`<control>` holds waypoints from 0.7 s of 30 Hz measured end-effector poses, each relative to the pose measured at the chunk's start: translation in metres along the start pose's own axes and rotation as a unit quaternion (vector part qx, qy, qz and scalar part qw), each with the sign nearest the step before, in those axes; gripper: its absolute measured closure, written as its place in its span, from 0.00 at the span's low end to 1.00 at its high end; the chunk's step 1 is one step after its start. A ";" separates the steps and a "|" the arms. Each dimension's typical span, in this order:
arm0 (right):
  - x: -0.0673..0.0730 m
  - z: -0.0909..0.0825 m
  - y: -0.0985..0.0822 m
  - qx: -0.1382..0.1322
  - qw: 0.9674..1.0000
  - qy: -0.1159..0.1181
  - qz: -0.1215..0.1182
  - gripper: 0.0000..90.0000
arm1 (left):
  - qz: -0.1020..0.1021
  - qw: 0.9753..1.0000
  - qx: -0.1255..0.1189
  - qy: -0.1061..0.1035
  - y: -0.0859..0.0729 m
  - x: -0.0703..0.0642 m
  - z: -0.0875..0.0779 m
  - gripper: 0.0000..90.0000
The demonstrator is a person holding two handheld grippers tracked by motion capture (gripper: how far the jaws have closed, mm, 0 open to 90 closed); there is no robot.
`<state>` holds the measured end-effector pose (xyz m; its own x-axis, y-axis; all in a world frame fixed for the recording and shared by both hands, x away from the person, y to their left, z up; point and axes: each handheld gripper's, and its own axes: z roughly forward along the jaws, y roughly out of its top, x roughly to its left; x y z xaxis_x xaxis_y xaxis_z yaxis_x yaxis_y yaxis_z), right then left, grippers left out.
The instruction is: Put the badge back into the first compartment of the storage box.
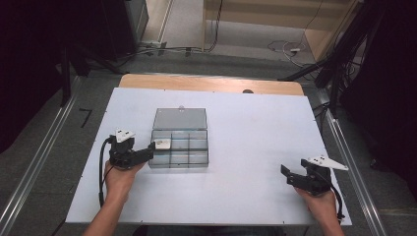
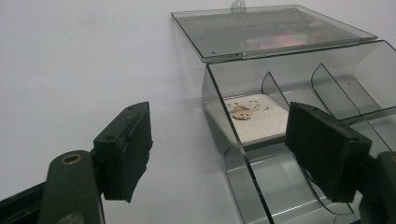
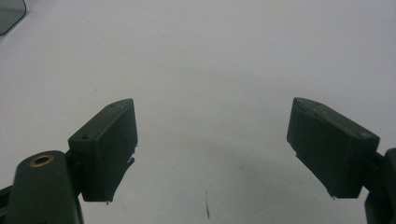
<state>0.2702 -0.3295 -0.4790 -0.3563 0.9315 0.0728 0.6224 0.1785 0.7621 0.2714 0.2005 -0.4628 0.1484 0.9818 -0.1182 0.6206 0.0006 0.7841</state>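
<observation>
A clear grey compartment box (image 1: 196, 158) lies left of centre on the white table (image 1: 255, 128), its lid (image 1: 179, 118) folded open flat behind it. A small white tile with a coloured picture (image 2: 254, 119) rests in the box's near-left compartment (image 1: 162, 143). My left gripper (image 1: 149, 152) is at the box's left side and is open. In the left gripper view (image 2: 219, 154) the box's left wall (image 2: 214, 109) runs between the jaws; one jaw is outside the box, the other over the compartments, and neither presses on anything. My right gripper (image 1: 287, 175) stands open over bare table at the front right (image 3: 212, 144).
Curved dividers (image 2: 273, 88) split the box into several compartments. Beyond the far table edge are a wooden strip (image 1: 211, 83), floor cables (image 1: 290, 49) and dark stands. Metal rails (image 1: 44, 152) run along both sides of the table.
</observation>
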 end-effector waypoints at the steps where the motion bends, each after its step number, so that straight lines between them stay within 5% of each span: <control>1: 0.000 0.000 0.000 0.000 1.000 0.000 0.000 0.17 | 0.000 1.000 0.000 0.000 0.000 0.000 0.000 0.26; 21: 0.000 0.000 0.000 -0.001 1.000 0.001 -0.001 0.17 | -0.002 1.000 0.004 0.001 -0.009 0.008 -0.005 0.26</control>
<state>0.2700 -0.3298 -0.4787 -0.3583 0.9308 0.0728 0.6201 0.1789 0.7639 0.2625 0.2096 -0.4678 0.1453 0.9820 -0.1203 0.6277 0.0025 0.7785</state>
